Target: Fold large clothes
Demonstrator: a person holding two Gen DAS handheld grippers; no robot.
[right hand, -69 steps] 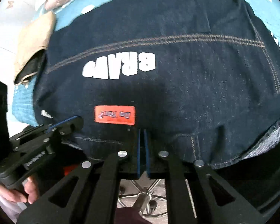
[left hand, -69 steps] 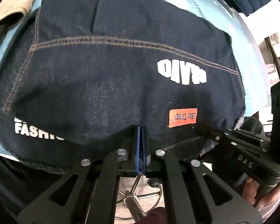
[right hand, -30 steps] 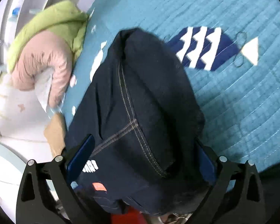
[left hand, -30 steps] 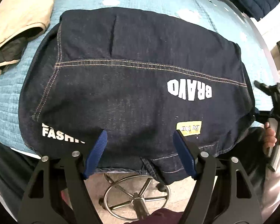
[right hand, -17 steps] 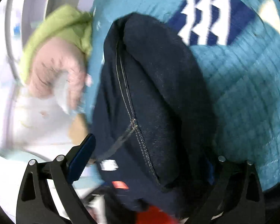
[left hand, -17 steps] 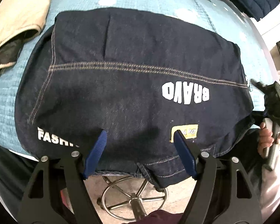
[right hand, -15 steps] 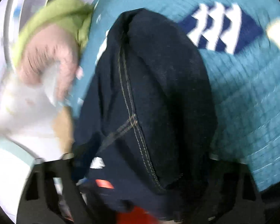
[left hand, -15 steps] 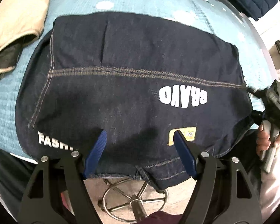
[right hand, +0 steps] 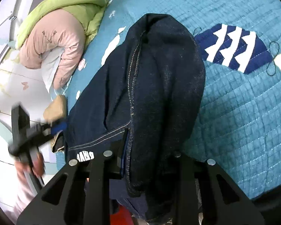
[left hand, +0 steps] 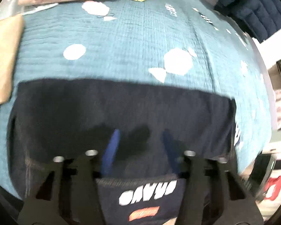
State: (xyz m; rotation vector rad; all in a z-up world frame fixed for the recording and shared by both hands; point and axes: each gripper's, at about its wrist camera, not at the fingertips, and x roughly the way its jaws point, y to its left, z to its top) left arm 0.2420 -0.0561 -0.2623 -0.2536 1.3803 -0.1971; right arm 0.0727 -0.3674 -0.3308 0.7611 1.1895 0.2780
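Observation:
A folded dark denim garment with a white "BRAVO" print lies on the teal quilt. In the blurred left wrist view my left gripper hangs over the garment's middle. Its jaws are closing, and the blue pads still stand apart above flat cloth. The right wrist view shows the garment's thick side fold running up from my right gripper. Its jaws are closing on that fold. One blue pad lies against the denim; the other finger is hidden behind it. The left gripper shows blurred at the left, held by a hand.
A beige garment lies at the quilt's left edge. A navy quilted jacket sits at the far right. Pink and green padded jackets are heaped at the bed's far end. A striped fish patch marks the quilt.
My left gripper has swept forward from the garment's near edge to over its middle, and its pads have drawn closer. The right gripper's wide jaws have closed in on the denim's side fold.

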